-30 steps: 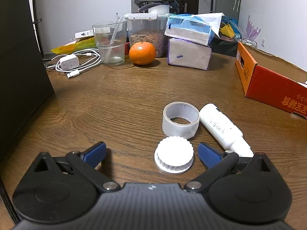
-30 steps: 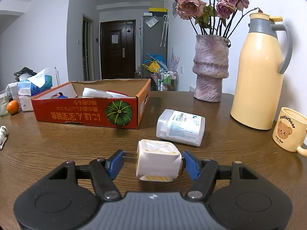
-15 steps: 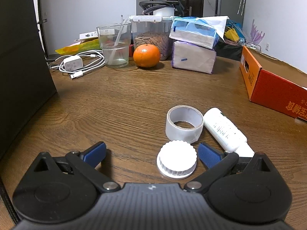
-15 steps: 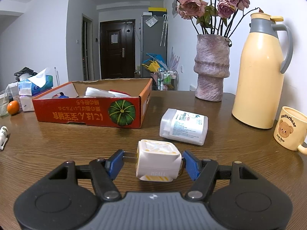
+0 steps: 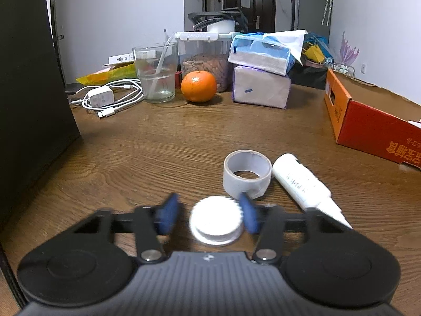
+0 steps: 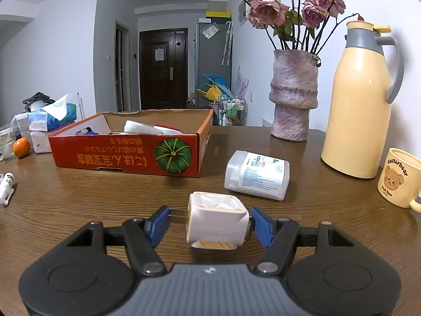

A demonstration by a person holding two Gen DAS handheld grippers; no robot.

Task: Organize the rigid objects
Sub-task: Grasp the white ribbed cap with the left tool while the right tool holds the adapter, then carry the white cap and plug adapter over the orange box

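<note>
In the left wrist view a white ribbed jar lid point(image 5: 216, 220) lies on the wooden table between the blue fingers of my left gripper point(image 5: 208, 214). The fingers are blurred; the right one touches the lid, the left one stands a little off it. A grey tape roll point(image 5: 246, 175) and a white squeeze bottle point(image 5: 302, 184) lie just beyond. In the right wrist view my right gripper point(image 6: 209, 223) is shut on a white cube charger point(image 6: 217, 221), its prongs against the left finger. An orange cardboard box point(image 6: 131, 155) holding several items stands ahead to the left.
A white wipes container point(image 6: 256, 175) lies ahead of the right gripper, with a vase point(image 6: 293, 94), yellow thermos point(image 6: 360, 105) and bear mug point(image 6: 398, 181) to the right. Far on the left side are an orange point(image 5: 198, 86), glass point(image 5: 156, 72), tissue packs point(image 5: 260, 71), cables point(image 5: 110, 97) and a black panel point(image 5: 29, 92).
My left gripper's fingers have swung inward from wide open to close around the white lid. The right gripper still holds the charger and has barely moved.
</note>
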